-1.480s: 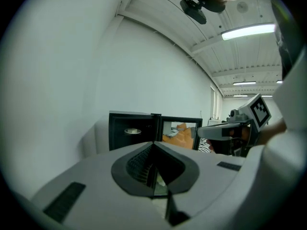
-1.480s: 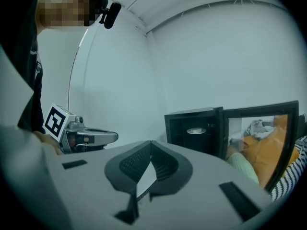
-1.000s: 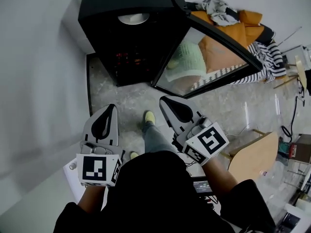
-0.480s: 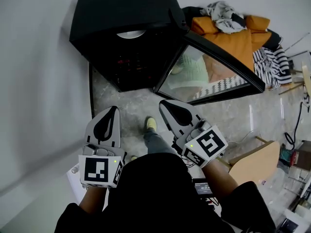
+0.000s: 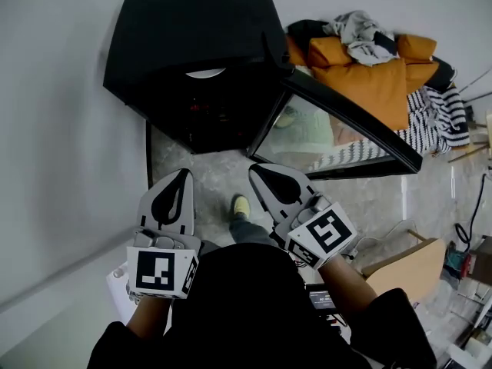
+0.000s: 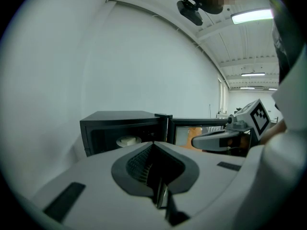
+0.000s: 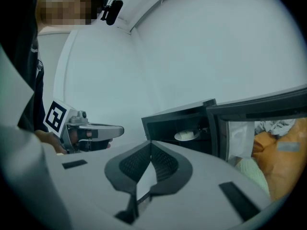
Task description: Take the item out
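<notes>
Standing on the floor [image 5: 207,171] against the wall, the black cabinet [image 5: 192,29] has its glass door [image 5: 323,133] swung open to the right. Inside, on the upper level, the white dish [image 5: 206,73] with a pale item on it sits untouched. The left hand-held gripper [image 5: 179,177] and right hand-held gripper [image 5: 260,171] are both clenched on nothing, side by side, well short of the opening. Orange cushions [image 5: 361,68] lie beyond the door.
</notes>
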`<state>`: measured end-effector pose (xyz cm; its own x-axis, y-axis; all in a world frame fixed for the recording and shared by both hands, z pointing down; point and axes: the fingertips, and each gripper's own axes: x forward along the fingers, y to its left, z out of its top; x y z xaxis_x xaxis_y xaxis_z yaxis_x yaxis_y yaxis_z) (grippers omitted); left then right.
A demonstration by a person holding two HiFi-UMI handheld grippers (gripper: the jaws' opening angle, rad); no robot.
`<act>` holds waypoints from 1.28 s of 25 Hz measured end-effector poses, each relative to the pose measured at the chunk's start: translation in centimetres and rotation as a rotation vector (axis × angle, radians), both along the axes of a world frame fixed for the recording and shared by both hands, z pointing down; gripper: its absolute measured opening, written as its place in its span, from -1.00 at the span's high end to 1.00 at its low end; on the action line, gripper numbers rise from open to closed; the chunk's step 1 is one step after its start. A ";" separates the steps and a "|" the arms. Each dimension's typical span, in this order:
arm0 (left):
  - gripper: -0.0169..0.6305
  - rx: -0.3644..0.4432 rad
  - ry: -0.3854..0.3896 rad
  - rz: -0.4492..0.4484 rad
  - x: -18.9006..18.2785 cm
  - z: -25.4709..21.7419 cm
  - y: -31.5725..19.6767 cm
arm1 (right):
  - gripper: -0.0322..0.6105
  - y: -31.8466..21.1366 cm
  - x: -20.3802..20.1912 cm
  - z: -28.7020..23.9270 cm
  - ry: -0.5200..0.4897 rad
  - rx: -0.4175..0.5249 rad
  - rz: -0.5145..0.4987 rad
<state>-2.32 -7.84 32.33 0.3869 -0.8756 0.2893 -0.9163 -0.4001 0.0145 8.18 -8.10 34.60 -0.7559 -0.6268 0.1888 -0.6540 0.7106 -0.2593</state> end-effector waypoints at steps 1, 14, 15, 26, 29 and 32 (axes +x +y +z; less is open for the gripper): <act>0.92 0.000 -0.005 -0.003 0.1 0.0 -0.3 | 0.88 -0.3 0.1 0.1 -0.005 -0.002 -0.005; 0.92 0.011 -0.045 -0.007 2.0 -0.8 -1.2 | 0.88 -1.9 0.6 0.1 -0.060 0.005 -0.043; 0.92 0.013 -0.047 -0.006 2.0 -0.9 -1.2 | 0.88 -2.0 0.5 0.0 -0.063 0.006 -0.043; 0.92 0.016 -0.042 0.017 2.0 -1.4 -2.1 | 0.88 -3.6 -0.1 -0.3 -0.073 -0.006 0.005; 0.92 0.020 -0.032 0.027 1.5 -1.5 -2.5 | 0.88 -4.2 -1.0 -0.3 -0.065 -0.013 0.020; 0.92 0.023 -0.025 0.030 0.6 -1.7 -3.1 | 0.88 -5.0 -2.0 -0.2 -0.057 -0.022 0.035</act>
<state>-1.75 -10.95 30.61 0.4062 -0.8702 0.2790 -0.9038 -0.4276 -0.0178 6.16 -13.11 34.38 -0.7433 -0.6496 0.1600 -0.6624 0.6810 -0.3124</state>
